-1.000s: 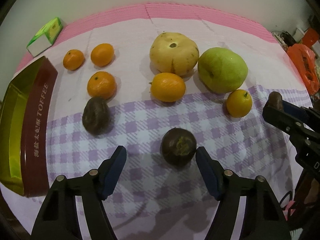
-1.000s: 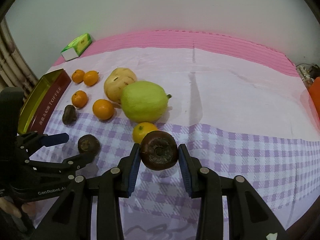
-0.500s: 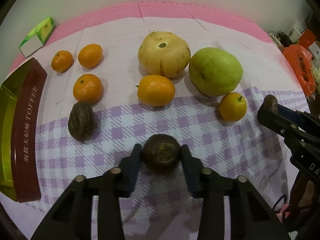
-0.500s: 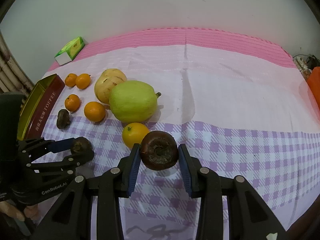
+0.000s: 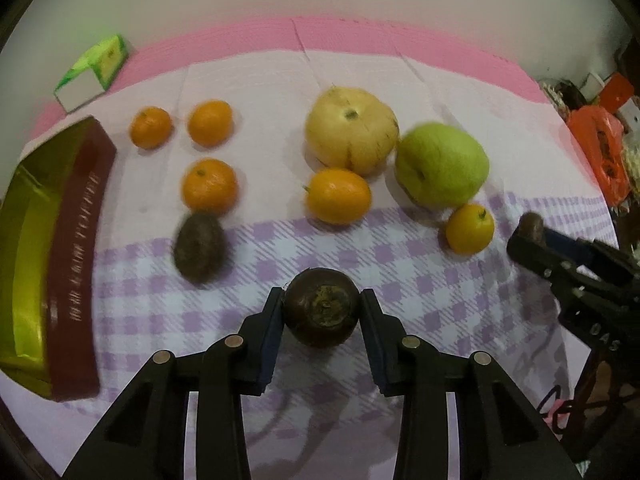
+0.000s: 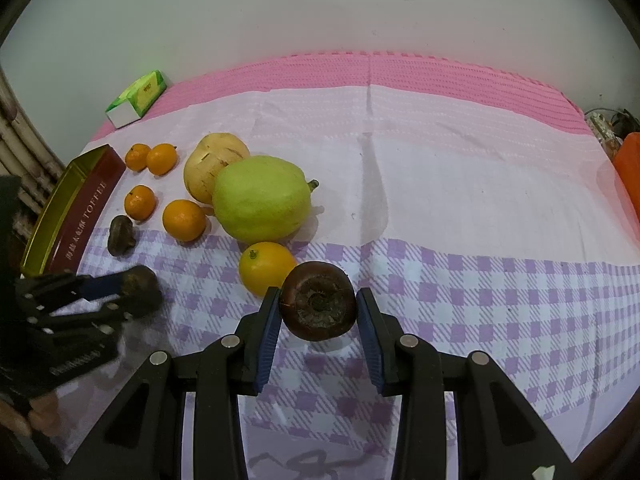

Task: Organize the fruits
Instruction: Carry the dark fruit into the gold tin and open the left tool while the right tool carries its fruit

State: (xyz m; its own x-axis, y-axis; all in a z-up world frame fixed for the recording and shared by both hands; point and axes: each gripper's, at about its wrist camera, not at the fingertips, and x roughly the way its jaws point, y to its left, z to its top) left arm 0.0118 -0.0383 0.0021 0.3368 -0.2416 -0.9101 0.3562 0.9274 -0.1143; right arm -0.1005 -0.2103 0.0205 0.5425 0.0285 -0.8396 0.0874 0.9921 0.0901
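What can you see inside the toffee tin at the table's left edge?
Only bare gold lining shows inside the tin; no fruit is visible there. In both views its maroon near wall and the picture's edge hide part of the floor, so that part cannot be checked.

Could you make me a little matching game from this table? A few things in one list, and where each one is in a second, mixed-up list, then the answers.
Things:
1. green fruit
2. toffee tin
3. green-and-white carton
4. dark round fruit

Places:
A. on the pink strip at the far edge of the cloth
B. between the fingers of the right gripper
C. at the left edge of the cloth, open side up
D. beside the pale yellow fruit

Pairs: 1-D, 2-C, 3-A, 4-B
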